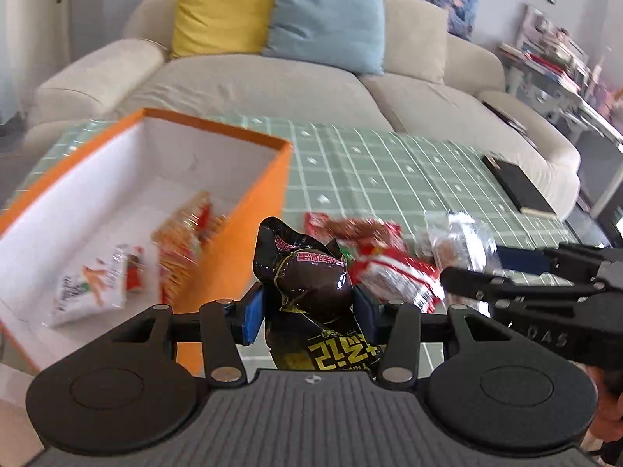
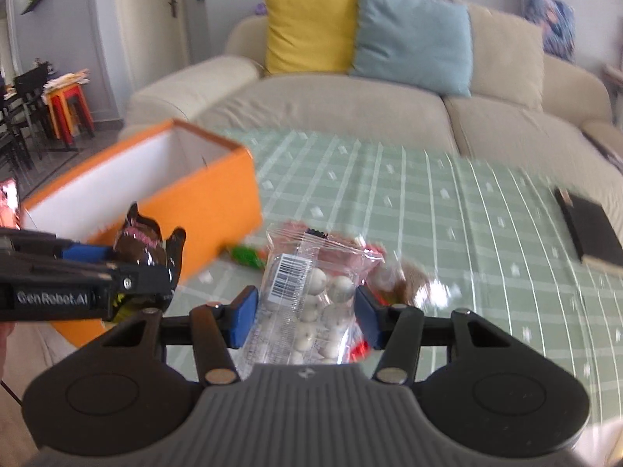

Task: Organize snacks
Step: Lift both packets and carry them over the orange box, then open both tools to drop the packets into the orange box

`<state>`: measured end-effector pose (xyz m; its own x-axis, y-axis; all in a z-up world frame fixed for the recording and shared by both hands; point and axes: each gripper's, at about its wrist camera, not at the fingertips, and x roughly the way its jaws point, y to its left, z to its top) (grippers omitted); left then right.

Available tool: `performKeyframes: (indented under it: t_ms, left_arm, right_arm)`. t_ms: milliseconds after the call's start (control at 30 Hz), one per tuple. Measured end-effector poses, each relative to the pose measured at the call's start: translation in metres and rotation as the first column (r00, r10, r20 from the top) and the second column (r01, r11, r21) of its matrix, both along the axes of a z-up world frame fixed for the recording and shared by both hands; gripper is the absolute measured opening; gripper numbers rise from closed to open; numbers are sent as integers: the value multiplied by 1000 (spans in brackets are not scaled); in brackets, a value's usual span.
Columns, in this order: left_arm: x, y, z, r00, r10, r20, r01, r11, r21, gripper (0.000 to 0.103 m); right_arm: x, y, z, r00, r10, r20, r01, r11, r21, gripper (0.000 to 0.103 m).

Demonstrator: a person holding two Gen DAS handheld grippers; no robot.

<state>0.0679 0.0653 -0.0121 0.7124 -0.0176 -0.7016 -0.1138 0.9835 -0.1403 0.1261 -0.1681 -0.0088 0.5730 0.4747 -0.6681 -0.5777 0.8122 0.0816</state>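
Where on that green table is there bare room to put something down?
The checked tablecloth lies bare between the orange box and the black book, back toward the sofa. It is crowded at the near edge, where loose snack packets lie beside the box. The box's far end is free too.

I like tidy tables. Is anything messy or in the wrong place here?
Yes. A jumble of snack packets lies loose on the table beside the orange box, where a few already sit. Nothing looks torn or spilled.
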Motion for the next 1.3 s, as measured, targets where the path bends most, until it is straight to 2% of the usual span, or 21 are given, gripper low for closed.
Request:
performKeyframes:
  t_ms: [233,333,433,600,700,833,1067,1300]
  left_arm:
    - [2,38,19,995,93,27,-93,995,20,54]
    - [5,60,23,989,144,32,-145,989,12,54]
    - [12,86,23,981,193,30,-192,981,-32,54]
    - [26,117,13,972,236,-14,-236,970,-53,54]
    - [36,132,4,971,234,-53,-237,970,-53,54]
    - [49,147,-6,966,240,-92,-242,970,-12,54]
    - [70,160,-23,956,244,-164,-244,970,25,54]
    - [84,170,-34,935,269,-230,-268,963,36,55]
  right_arm:
    - [13,46,42,992,109,70,-113,992,51,52]
    - [21,69,54,983,173,64,-177,981,75,52]
    - [31,95,61,970,238,50,-242,965,96,52]
    - [48,145,60,940,339,42,-341,938,58,52]
    - [58,174,51,916,400,40,-400,917,-3,53]
    - [74,206,36,888,460,20,-457,886,-81,52]
    - [97,241,13,854,521,-7,-513,839,-181,52]
    - [96,266,-5,799,601,1,-569,757,-322,52]
